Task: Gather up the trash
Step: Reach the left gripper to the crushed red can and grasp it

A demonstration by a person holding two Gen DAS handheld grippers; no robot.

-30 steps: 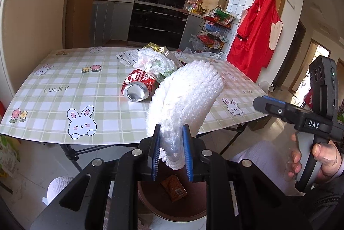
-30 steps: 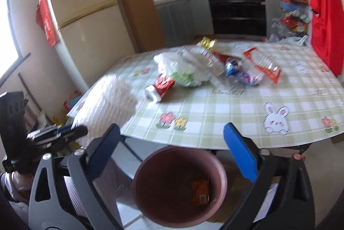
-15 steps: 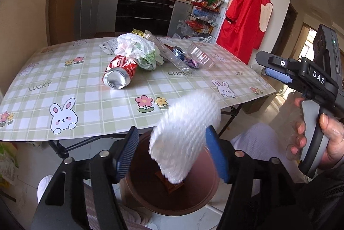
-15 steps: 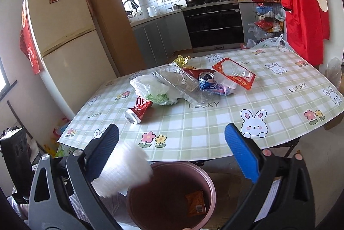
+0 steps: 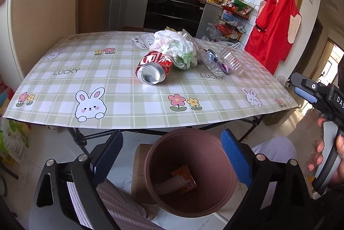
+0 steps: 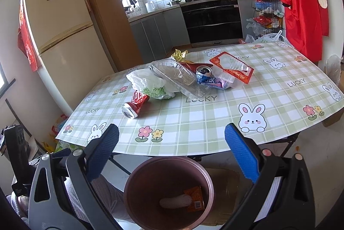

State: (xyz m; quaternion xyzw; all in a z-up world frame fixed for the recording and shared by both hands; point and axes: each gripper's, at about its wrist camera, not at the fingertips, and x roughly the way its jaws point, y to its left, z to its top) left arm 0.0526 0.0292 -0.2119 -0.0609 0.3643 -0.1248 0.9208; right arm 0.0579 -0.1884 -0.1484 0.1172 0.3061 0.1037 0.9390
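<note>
- Currently your left gripper (image 5: 172,157) sits low centre in the left wrist view, jaws spread wide with nothing between them, above the brown bin (image 5: 150,157).
- Your right gripper (image 6: 172,150) is at bottom centre of the right wrist view, jaws likewise spread and holding nothing.
- Bin (image 6: 133,191) is on the floor just in front of the table (image 6: 215,122); a white foam wrap (image 6: 175,202) lies at its bottom, touching an orange packet (image 6: 196,197).
- Crushed red can (image 5: 153,68) lies on its side mid-table, open end towards you, against a white plastic bag (image 5: 174,45).
- Right of centre: clear plastic tray (image 6: 174,75), blue can (image 6: 204,74), red-rimmed clear pack (image 6: 232,67), all heaped together and touching.
</note>
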